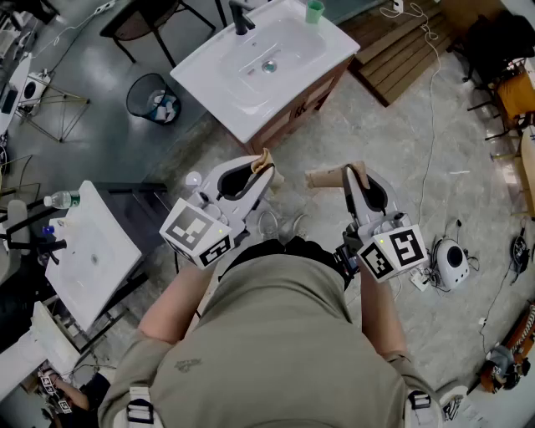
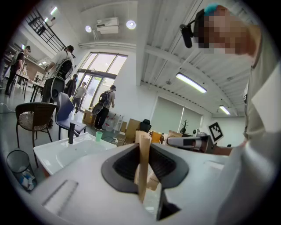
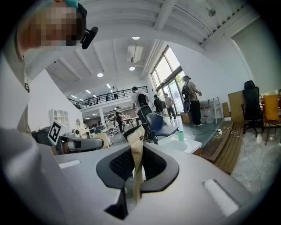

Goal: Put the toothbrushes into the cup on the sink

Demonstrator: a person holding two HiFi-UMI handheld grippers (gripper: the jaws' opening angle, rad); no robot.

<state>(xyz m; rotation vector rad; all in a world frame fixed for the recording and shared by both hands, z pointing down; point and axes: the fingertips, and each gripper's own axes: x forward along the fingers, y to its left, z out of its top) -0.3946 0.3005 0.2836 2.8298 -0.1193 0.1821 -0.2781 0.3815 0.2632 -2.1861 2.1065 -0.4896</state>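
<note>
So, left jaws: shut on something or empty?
Shut. The left gripper pinches a tan paper packet between its black pads; the head view shows the packet's end poking past the jaws.

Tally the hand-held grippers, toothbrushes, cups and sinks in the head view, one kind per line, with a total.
Hand-held grippers: 2 (left hand-held gripper, right hand-held gripper)
Paper-wrapped toothbrushes: 2 (left toothbrush, right toothbrush), one clamped in each
Green cup: 1
White sinks: 2 (sink with the cup, second sink)
Total: 7
</note>
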